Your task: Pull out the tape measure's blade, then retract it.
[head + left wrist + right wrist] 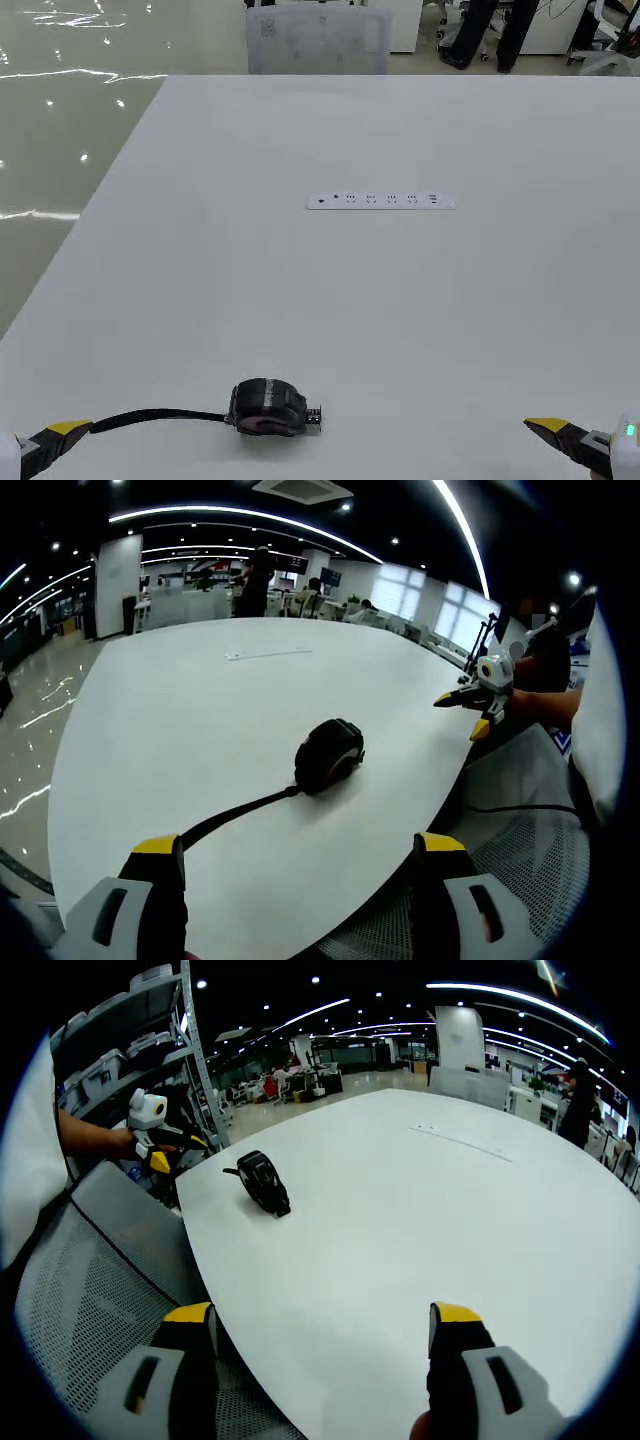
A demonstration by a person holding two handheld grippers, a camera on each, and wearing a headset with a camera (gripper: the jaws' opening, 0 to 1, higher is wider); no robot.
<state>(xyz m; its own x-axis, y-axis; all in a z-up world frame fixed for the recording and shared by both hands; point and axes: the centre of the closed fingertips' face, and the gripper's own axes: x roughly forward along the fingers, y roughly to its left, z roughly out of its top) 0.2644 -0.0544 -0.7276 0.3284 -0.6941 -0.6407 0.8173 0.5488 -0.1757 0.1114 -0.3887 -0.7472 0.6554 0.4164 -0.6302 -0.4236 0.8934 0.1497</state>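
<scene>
A black tape measure [267,406] lies on the white table [380,280] near its front edge, with a black strap [150,417] trailing to the left. Its blade is inside the case. In the left gripper view the tape measure [329,754] sits ahead of the open left gripper [298,852], whose jaws stand wide apart with nothing between them. My left gripper [60,432] is at the table's front left corner, by the strap's end. The right gripper [318,1322] is open too, and the tape measure [264,1182] lies far to its left. That right gripper [555,430] is at the front right.
A white power strip [381,200] lies flat in the middle of the table. A grey mesh chair [90,1260] sits at the table's near edge. A translucent chair back [318,40] stands at the far side, and shiny floor lies left of the table.
</scene>
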